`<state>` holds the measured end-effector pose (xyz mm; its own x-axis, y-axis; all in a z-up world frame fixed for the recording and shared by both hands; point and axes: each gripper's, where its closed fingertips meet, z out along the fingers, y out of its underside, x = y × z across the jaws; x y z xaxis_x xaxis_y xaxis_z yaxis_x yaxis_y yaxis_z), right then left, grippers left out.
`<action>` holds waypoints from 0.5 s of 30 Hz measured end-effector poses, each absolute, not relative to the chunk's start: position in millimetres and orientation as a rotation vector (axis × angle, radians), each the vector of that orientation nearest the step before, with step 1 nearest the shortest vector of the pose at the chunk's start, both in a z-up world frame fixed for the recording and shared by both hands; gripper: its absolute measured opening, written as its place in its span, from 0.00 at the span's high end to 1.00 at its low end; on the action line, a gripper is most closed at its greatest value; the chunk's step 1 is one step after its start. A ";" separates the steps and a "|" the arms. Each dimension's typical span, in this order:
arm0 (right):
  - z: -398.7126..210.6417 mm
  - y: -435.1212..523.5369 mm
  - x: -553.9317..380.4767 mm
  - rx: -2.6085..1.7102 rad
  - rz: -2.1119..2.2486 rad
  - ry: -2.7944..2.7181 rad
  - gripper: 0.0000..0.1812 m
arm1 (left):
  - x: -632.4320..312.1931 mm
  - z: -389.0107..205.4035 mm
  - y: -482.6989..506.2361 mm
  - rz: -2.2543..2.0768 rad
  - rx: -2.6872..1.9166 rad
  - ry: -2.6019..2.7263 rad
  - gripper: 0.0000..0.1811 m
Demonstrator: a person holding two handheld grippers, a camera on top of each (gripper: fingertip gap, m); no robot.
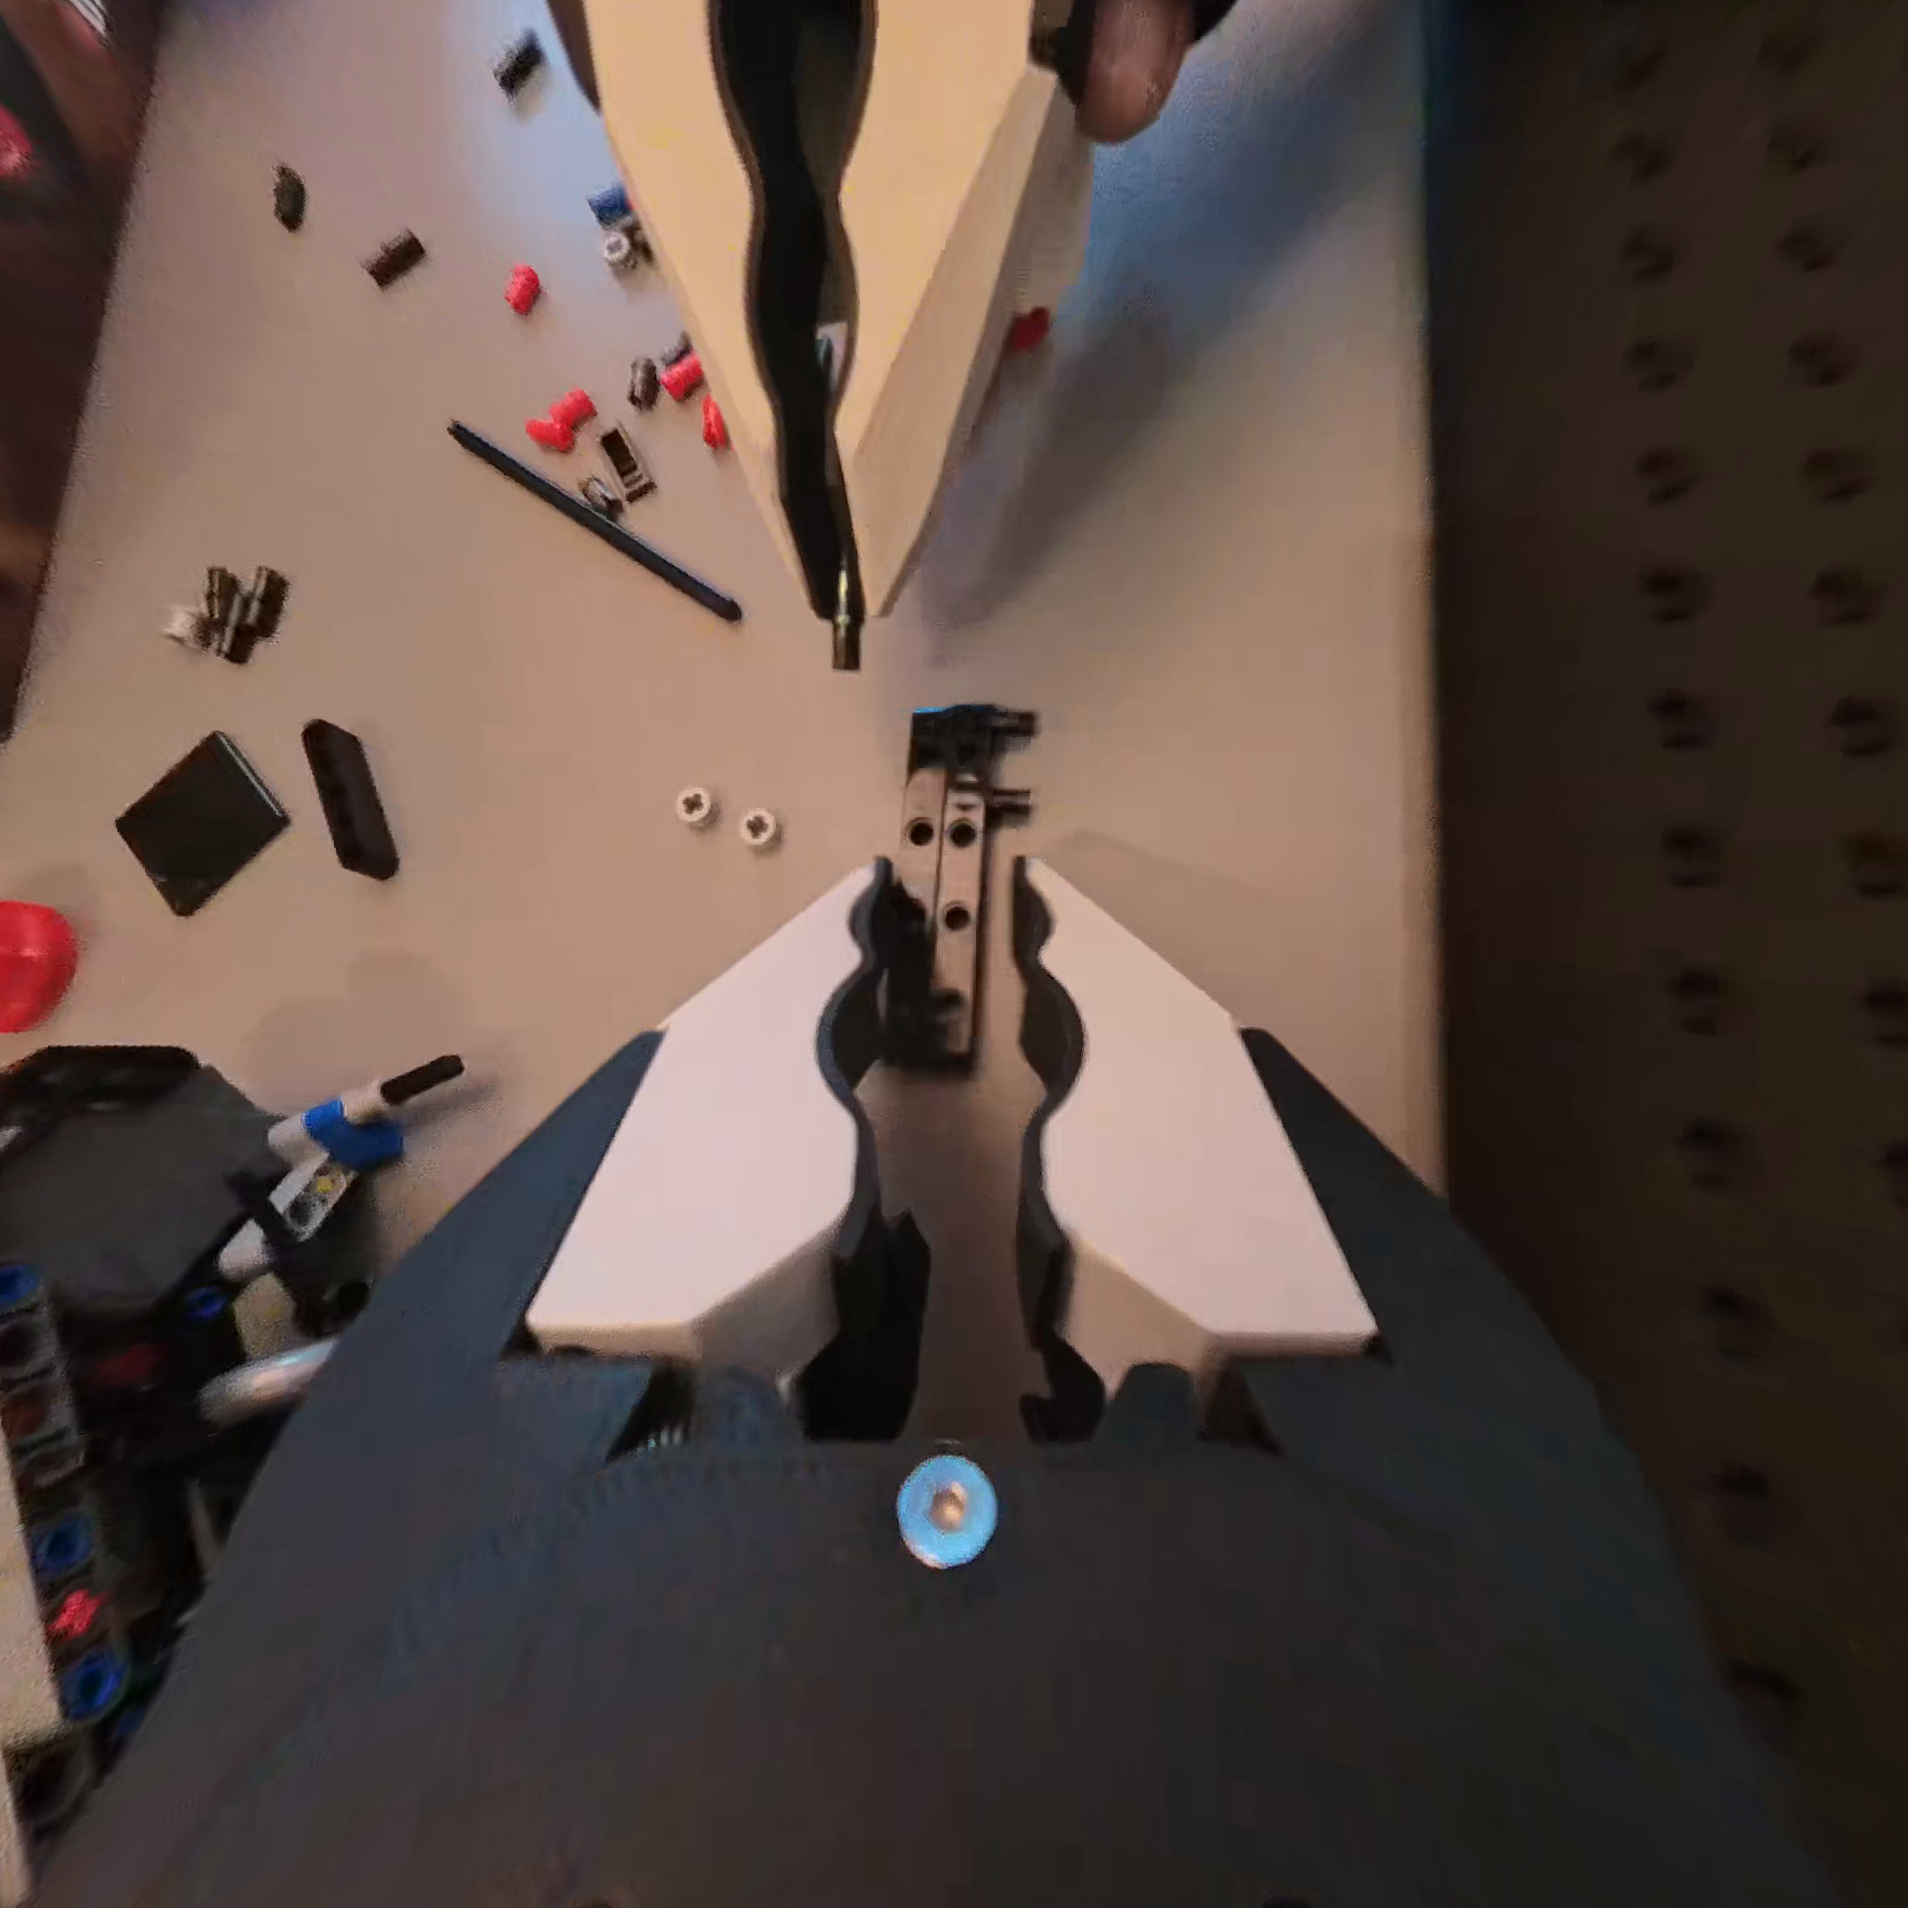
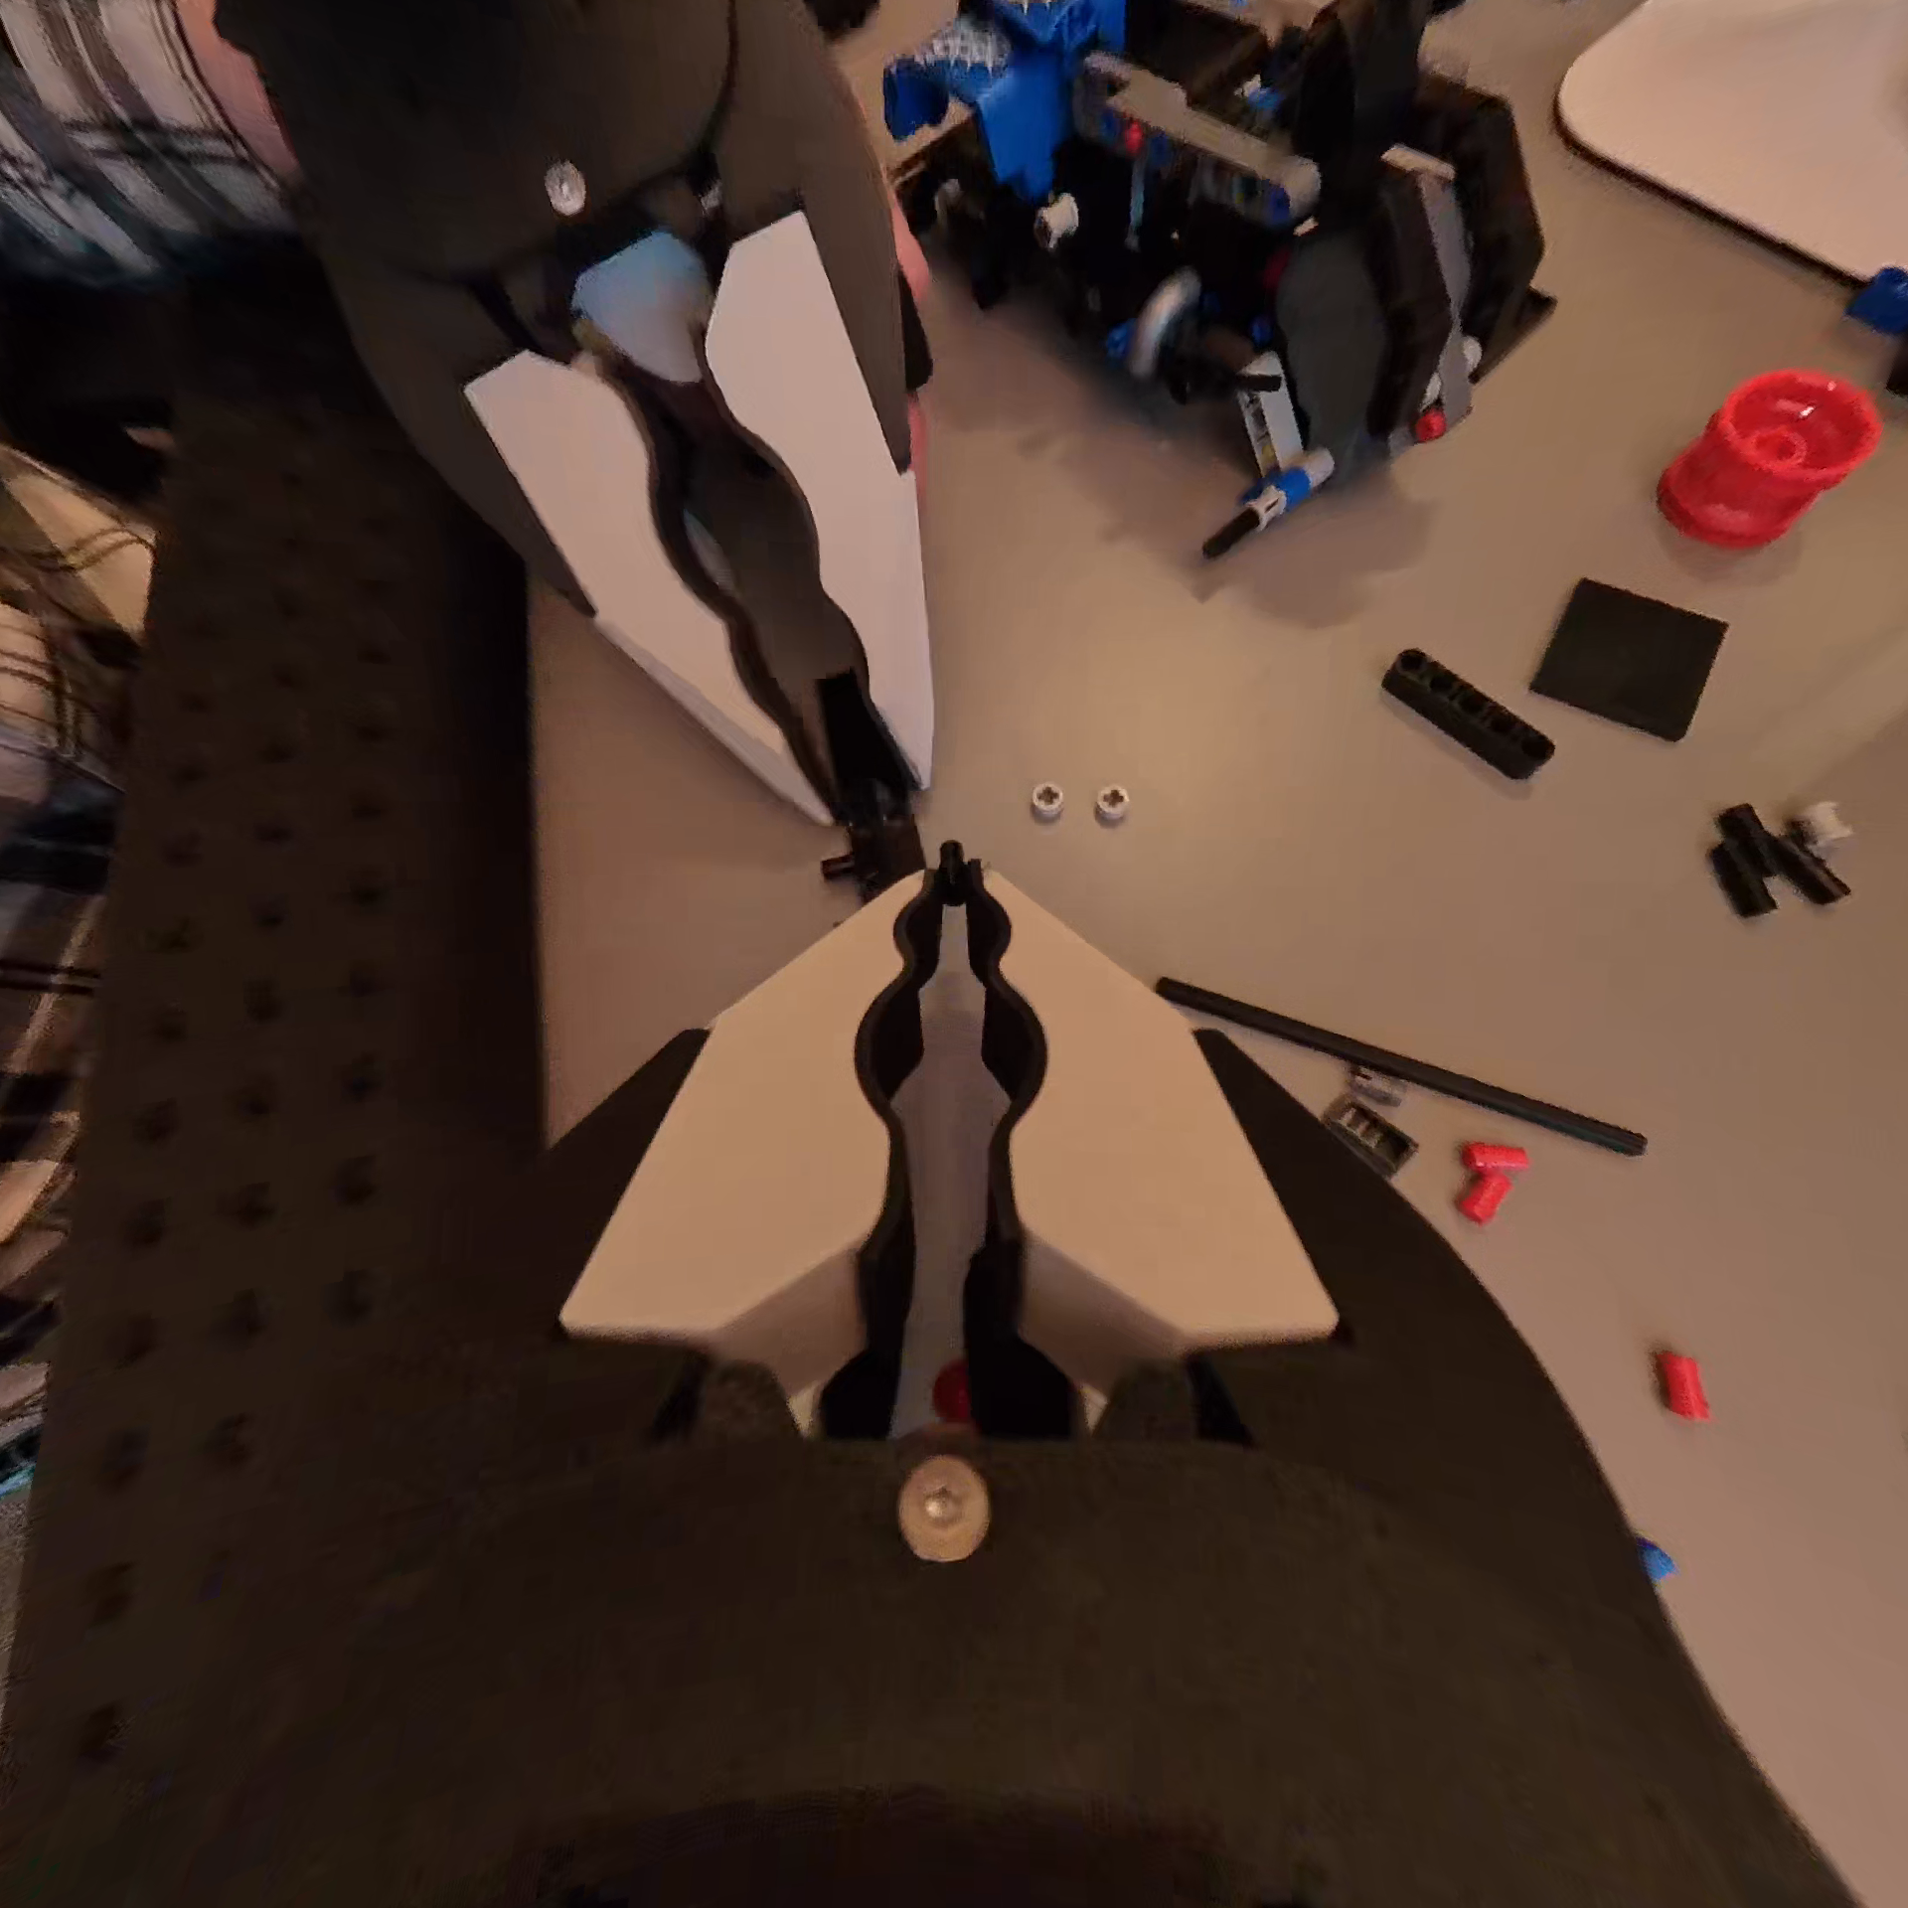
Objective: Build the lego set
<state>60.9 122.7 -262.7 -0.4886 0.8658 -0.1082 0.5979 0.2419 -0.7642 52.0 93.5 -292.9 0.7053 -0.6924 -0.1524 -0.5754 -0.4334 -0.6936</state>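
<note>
My left gripper (image 1: pixel 948 872) is shut on a black beam assembly (image 1: pixel 945 816) with pins sticking out on its right side, held just above the grey table (image 1: pixel 1187 671). My right gripper (image 2: pixel 955 883) is shut on a small black pin (image 2: pixel 952 862). In the left wrist view the right gripper (image 1: pixel 841 604) comes in from the top, and its pin (image 1: pixel 845 640) points at the assembly's far end with a small gap between them. In the right wrist view the left gripper (image 2: pixel 878 805) comes in from the upper left, with the assembly (image 2: pixel 878 841) showing at its tips.
Two grey bushes (image 2: pixel 1079 800), a black beam (image 2: pixel 1466 712), a black square tile (image 2: pixel 1629 659), a long black axle (image 2: pixel 1394 1063) and small red parts (image 2: pixel 1487 1177) lie scattered. A partly built model (image 2: pixel 1291 258) and a red wheel hub (image 2: pixel 1771 454) stand farther off. A dark perforated board (image 1: pixel 1704 929) borders the table. About 5 cm separates my left fingertips from my right.
</note>
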 end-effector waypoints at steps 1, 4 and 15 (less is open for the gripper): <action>-264.1 121.4 61.2 -1.347 1.109 -2.193 0.99 | 50.6 -293.3 94.2 -0.189 -2.153 0.966 0.92; -268.7 121.7 62.8 -1.326 1.065 -2.228 0.99 | 51.6 -291.6 93.4 -0.083 -2.058 1.091 0.92; -274.7 108.5 68.1 -1.223 0.997 -2.313 0.99 | 60.5 -282.8 88.3 0.323 -1.746 1.398 0.92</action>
<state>68.1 108.5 -274.7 -0.5717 0.8200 -0.0253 0.5817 0.3834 -0.7173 60.5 88.3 -282.8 0.3405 -0.6715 -0.6581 -0.8921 -0.0096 -0.4518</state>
